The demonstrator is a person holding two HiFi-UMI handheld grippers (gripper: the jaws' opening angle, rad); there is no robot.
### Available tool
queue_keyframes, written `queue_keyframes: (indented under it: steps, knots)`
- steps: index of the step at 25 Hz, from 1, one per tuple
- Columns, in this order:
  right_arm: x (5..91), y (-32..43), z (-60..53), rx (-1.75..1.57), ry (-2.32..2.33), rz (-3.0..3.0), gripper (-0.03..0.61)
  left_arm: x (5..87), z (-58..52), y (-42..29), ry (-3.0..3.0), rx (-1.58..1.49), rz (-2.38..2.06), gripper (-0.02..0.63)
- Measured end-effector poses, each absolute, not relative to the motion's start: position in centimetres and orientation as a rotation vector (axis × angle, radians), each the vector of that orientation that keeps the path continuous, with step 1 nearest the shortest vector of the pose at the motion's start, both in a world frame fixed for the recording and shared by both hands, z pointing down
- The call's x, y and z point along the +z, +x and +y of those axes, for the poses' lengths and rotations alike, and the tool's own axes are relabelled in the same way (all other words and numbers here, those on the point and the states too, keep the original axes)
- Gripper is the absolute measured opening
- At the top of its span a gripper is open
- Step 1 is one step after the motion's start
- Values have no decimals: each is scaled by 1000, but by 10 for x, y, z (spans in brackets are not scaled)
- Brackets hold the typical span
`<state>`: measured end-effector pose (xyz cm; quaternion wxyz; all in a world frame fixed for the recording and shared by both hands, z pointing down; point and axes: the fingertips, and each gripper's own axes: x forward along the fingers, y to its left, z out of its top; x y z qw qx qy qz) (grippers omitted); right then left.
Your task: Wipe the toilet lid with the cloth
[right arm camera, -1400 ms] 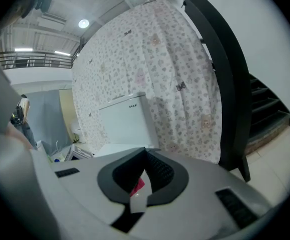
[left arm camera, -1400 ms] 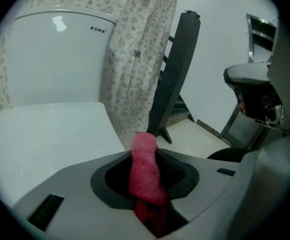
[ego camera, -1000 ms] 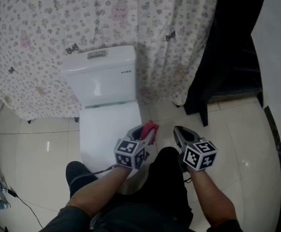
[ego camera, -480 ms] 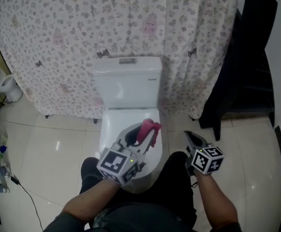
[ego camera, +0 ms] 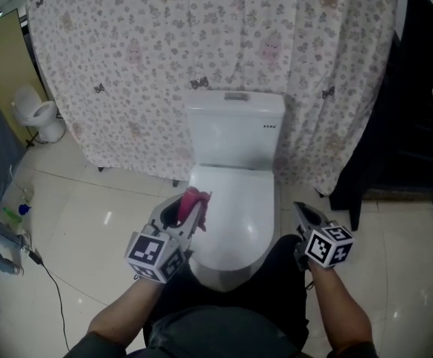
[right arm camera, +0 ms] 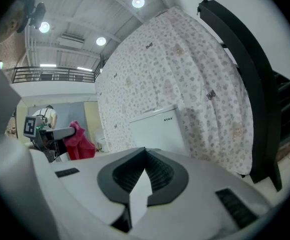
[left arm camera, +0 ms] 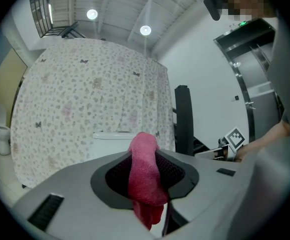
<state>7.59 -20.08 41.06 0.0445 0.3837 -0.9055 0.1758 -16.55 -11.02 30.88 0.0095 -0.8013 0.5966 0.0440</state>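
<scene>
The white toilet stands before the curtain, its lid (ego camera: 235, 218) down and its tank (ego camera: 235, 129) behind. My left gripper (ego camera: 195, 209) hovers at the lid's left edge, shut on a pink-red cloth (ego camera: 193, 198). In the left gripper view the cloth (left arm camera: 145, 176) is pinched between the jaws of that gripper (left arm camera: 145, 156) and hangs below them. My right gripper (ego camera: 300, 210) hangs to the right of the bowl, shut with nothing in it. In the right gripper view the jaws of that gripper (right arm camera: 145, 154) meet at the tip, and the cloth (right arm camera: 80, 141) shows at the left.
A floral curtain (ego camera: 164, 58) hangs behind the toilet. A black frame (ego camera: 395, 125) stands at the right. A small white potty (ego camera: 41, 114) sits on the tiled floor at the far left, with a cable (ego camera: 52, 289) and bottles (ego camera: 15, 215) nearby. The person's dark-clad legs (ego camera: 223, 312) are in front of the bowl.
My left gripper has carried the cloth leftward across the lid, from its right side to its left edge. The head view has shifted, showing more floor at the left. The right gripper stays right of the bowl.
</scene>
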Motion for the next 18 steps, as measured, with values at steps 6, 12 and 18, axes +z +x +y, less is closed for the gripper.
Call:
queue_keyframes:
  steps: [6, 12, 18]
  knots:
    - [402, 57, -192, 511, 1086, -2805, 5, 307, -94, -219, -2402, 143, 1970, 123]
    - [405, 55, -193, 490, 1076, -2808, 3, 320, -100, -231, -2403, 110, 1983, 123]
    - [407, 61, -198, 489, 1106, -2800, 3, 333, -110, -238, -2394, 97, 2023, 123]
